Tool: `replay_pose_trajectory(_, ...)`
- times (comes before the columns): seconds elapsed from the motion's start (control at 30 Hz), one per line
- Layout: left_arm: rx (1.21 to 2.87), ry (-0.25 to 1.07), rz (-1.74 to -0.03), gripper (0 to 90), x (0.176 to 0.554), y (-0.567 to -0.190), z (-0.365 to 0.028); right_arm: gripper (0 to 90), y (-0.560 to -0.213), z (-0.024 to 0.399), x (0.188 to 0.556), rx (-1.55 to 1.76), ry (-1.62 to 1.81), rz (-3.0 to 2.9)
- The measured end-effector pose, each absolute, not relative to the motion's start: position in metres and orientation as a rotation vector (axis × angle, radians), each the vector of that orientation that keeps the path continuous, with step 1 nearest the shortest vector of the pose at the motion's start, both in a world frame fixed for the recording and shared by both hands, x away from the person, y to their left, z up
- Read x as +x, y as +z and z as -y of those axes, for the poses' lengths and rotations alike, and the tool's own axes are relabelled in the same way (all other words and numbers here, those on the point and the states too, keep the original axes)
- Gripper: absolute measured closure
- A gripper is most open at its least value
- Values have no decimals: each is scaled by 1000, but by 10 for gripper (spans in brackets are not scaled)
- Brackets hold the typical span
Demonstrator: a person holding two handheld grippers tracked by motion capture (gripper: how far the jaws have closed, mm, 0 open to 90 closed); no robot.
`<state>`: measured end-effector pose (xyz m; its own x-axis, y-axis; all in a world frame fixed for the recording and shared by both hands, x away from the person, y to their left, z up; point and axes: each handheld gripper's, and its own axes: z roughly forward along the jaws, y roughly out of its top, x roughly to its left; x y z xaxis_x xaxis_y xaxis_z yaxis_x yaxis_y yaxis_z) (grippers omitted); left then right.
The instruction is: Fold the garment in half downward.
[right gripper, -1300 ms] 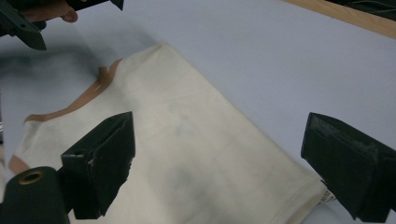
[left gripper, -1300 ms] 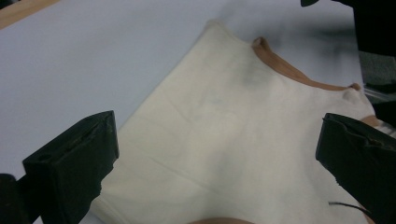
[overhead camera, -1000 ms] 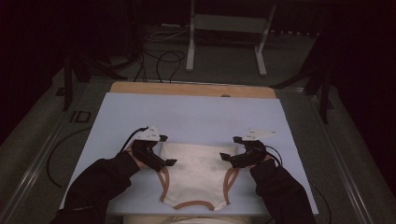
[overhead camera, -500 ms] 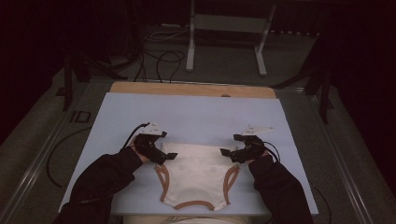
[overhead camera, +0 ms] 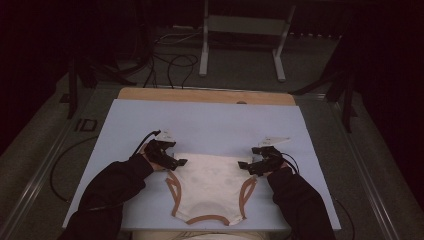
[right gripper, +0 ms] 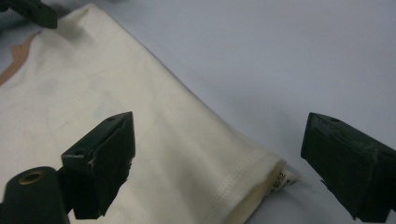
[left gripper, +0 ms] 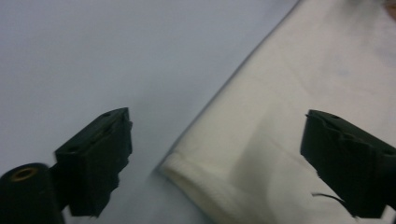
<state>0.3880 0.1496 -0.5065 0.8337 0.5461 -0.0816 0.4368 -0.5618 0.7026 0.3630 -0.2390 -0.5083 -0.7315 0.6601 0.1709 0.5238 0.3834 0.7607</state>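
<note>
A cream garment with tan trim lies flat on the pale blue table cover. My left gripper is at its top left corner. In the left gripper view the garment's hemmed corner lies between the jaws of the left gripper. They have just been closing a little but stand apart, not pressing the cloth. My right gripper is at the top right corner. In the right gripper view it is open over the garment's corner, where a small label sticks out.
A wooden board edge shows at the far end of the cover. Beyond it stand a metal frame and cables on the dark floor. The left gripper's tip shows top left in the right gripper view.
Both hands have sunk toward the garment's top corners. The right gripper has shifted slightly inward over its corner.
</note>
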Motion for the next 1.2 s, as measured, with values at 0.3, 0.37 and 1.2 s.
replay_pose_trajectory(0.3, 2306, 150, -685, 325, 392, -517, -154, 132, -519, 235, 365, 1086, 1154, -2514)
replay_pose_trajectory(0.37, 2313, 148, -684, 361, 392, -519, -155, 127, -521, 235, 366, 1095, 1162, -2524)
replay_pose_trajectory(1.2, 2298, 34, -705, 844, 393, -518, -160, 850, -515, 235, 364, 1068, 1049, -2583)
